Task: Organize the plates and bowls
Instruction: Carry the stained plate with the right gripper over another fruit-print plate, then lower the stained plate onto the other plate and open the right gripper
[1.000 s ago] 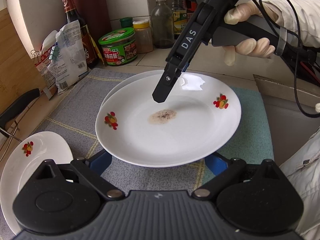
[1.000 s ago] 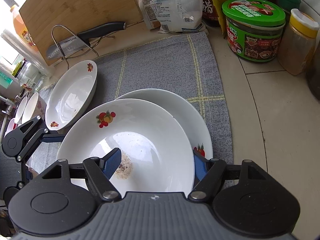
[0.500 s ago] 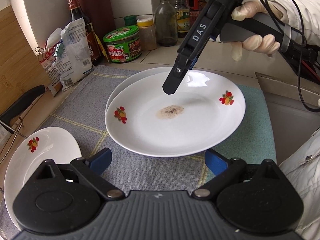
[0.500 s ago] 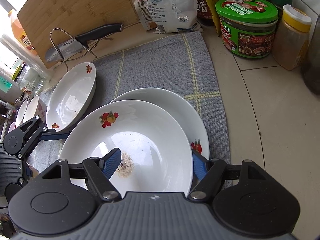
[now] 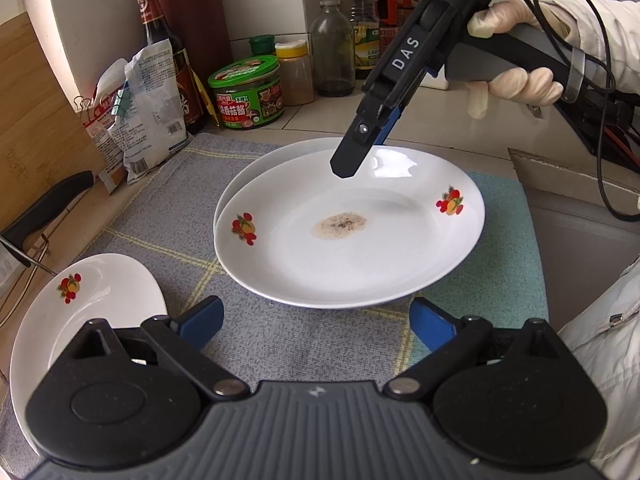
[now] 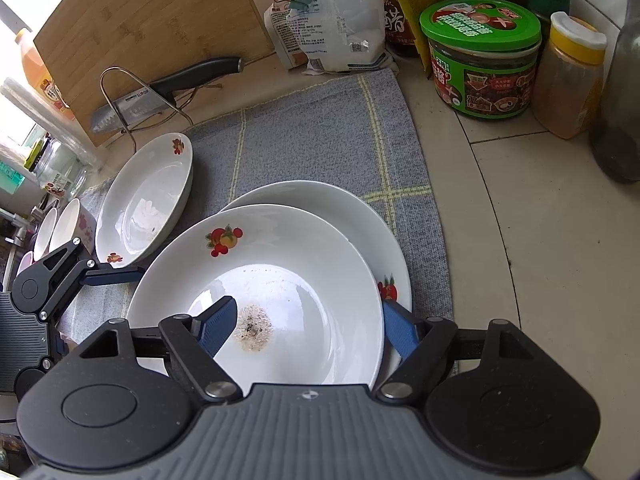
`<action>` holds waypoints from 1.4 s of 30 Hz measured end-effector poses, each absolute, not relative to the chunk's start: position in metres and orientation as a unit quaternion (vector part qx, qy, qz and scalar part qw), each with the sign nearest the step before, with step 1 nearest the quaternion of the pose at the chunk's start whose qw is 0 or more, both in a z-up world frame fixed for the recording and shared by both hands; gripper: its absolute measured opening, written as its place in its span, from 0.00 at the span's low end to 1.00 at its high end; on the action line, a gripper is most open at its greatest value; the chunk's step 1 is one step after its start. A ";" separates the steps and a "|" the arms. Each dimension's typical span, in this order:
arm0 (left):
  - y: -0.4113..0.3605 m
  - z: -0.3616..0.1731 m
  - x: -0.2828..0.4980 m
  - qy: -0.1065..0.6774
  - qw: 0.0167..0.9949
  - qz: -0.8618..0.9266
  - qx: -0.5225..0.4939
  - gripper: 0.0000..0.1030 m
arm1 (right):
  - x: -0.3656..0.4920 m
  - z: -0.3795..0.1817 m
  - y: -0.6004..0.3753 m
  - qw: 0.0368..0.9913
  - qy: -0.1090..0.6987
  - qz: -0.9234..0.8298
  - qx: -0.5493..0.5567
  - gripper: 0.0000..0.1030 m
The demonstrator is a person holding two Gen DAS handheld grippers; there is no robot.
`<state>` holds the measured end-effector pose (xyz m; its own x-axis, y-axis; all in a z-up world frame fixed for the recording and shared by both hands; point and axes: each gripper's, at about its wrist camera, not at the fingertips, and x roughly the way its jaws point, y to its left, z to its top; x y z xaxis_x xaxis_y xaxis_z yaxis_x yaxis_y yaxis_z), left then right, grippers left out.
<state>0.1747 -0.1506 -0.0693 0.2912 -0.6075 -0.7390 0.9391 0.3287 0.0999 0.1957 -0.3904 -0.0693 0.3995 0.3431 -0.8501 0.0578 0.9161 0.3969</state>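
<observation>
A white fruit-print plate with a brown stain lies on a second white plate on the grey cloth. My left gripper is open and empty, just short of the stack's near rim. My right gripper is open; one finger is over the top plate's inside, the other outside its rim, which sits between the jaws. A third plate lies at the left, also in the right wrist view.
Along the back stand a green-lidded jar, a yellow-lidded jar, bottles and a food bag. A knife rests on a wire stand by the cutting board. Small cups sit far left.
My left gripper has drawn back from the plate stack, so the plates look farther away. My right gripper has stayed over the top plate's rim.
</observation>
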 end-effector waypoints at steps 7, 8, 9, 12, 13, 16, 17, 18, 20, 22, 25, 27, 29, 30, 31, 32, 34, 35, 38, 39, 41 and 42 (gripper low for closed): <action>-0.150 -0.067 0.171 0.299 0.755 -0.519 0.268 0.96 | 0.190 -0.065 -0.388 0.820 0.537 0.083 0.182 0.85; -0.150 -0.067 0.170 0.298 0.754 -0.520 0.268 0.96 | 0.190 -0.065 -0.388 0.820 0.536 0.083 0.183 0.87; -0.150 -0.067 0.170 0.297 0.754 -0.521 0.269 0.96 | 0.189 -0.065 -0.387 0.821 0.535 0.082 0.182 0.87; -0.152 -0.068 0.169 0.296 0.753 -0.523 0.269 0.96 | 0.187 -0.064 -0.386 0.823 0.533 0.079 0.179 0.89; -0.152 -0.068 0.168 0.295 0.753 -0.524 0.268 0.96 | 0.186 -0.063 -0.387 0.824 0.533 0.078 0.179 0.89; -0.153 -0.069 0.167 0.294 0.752 -0.525 0.270 0.96 | 0.184 -0.062 -0.388 0.825 0.530 0.076 0.181 0.90; -0.154 -0.069 0.167 0.294 0.751 -0.525 0.270 0.96 | 0.183 -0.061 -0.388 0.826 0.529 0.075 0.181 0.90; -0.153 -0.069 0.167 0.294 0.751 -0.526 0.270 0.96 | 0.182 -0.061 -0.388 0.826 0.528 0.075 0.181 0.91; -0.153 -0.069 0.166 0.295 0.752 -0.526 0.268 0.96 | 0.181 -0.059 -0.387 0.828 0.526 0.076 0.180 0.93; -0.153 -0.069 0.165 0.293 0.752 -0.527 0.267 0.96 | 0.179 -0.056 -0.384 0.831 0.523 0.077 0.173 0.95; -0.153 -0.068 0.163 0.291 0.756 -0.524 0.265 0.96 | 0.178 -0.053 -0.377 0.836 0.520 0.080 0.157 0.95; -0.152 -0.066 0.162 0.290 0.762 -0.519 0.258 0.96 | 0.177 -0.051 -0.372 0.841 0.517 0.075 0.140 0.95; -0.151 -0.064 0.161 0.292 0.768 -0.511 0.251 0.97 | 0.174 -0.049 -0.366 0.848 0.511 0.071 0.122 0.96; -0.150 -0.063 0.161 0.295 0.775 -0.501 0.248 0.97 | 0.174 -0.048 -0.363 0.851 0.508 0.069 0.113 0.96; -0.149 -0.062 0.161 0.298 0.779 -0.494 0.244 0.97 | 0.173 -0.046 -0.360 0.854 0.505 0.067 0.104 0.96; -0.147 -0.060 0.161 0.302 0.784 -0.488 0.237 0.97 | 0.172 -0.045 -0.357 0.858 0.501 0.064 0.094 0.96; -0.143 -0.058 0.162 0.310 0.797 -0.467 0.225 0.97 | 0.170 -0.043 -0.350 0.866 0.492 0.054 0.070 0.96; -0.140 -0.056 0.162 0.314 0.803 -0.457 0.219 0.97 | 0.169 -0.042 -0.346 0.870 0.488 0.051 0.058 0.96; -0.128 -0.053 0.161 0.319 0.822 -0.428 0.199 0.97 | 0.166 -0.038 -0.332 0.880 0.472 0.042 0.024 0.98; -0.124 -0.052 0.160 0.320 0.828 -0.418 0.192 0.97 | 0.164 -0.036 -0.326 0.884 0.466 0.039 0.012 1.00; -0.113 -0.049 0.159 0.318 0.844 -0.394 0.179 0.97 | 0.161 -0.033 -0.316 0.891 0.453 0.037 -0.003 1.00; -0.108 -0.048 0.158 0.316 0.851 -0.382 0.174 0.97 | 0.159 -0.032 -0.310 0.893 0.449 0.039 -0.008 1.00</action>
